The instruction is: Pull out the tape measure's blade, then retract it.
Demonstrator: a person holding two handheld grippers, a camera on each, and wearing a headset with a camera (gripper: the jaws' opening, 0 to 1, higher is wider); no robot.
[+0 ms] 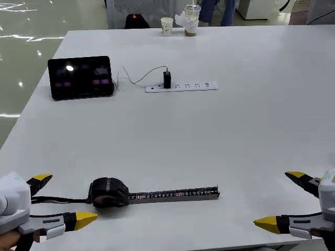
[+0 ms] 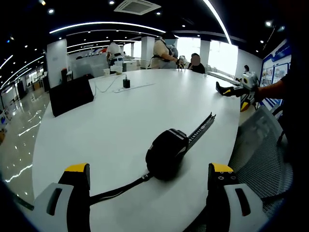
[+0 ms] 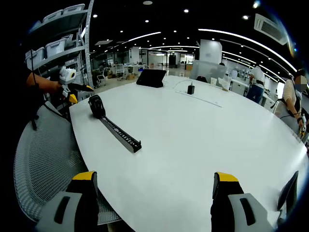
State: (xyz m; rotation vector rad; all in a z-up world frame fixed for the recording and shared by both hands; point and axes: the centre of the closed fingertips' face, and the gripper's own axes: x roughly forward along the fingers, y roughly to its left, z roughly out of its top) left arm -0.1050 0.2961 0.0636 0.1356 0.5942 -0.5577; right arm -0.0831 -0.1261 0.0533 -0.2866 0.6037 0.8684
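**Blade is out: pin the case before you let it run back**

The tape measure (image 1: 109, 192) lies flat on the white table (image 1: 220, 130) near your edge. Its blade (image 1: 175, 194) is drawn out to your right, with the hook end resting on the surface. Your left gripper (image 1: 64, 200) sits just beside the case with its jaws spread wide and nothing in them. The wrist strap (image 2: 120, 190) trails out between them towards you. Your right gripper (image 1: 279, 199) is just as wide open and empty, well apart from the blade's tip.

Retraction looks like the step in hand.

- Close the left jaws across the case's flat sides, not over the strap, so the body cannot skid when the spring takes up.
- Bring the right gripper in to the hook end and pinch the blade lightly.
- Walk the blade back towards the case rather than letting it whip.

(The lock is too small to make out here, so find it before you squeeze.) Keep the blade low and straight along the table so it does not kink.
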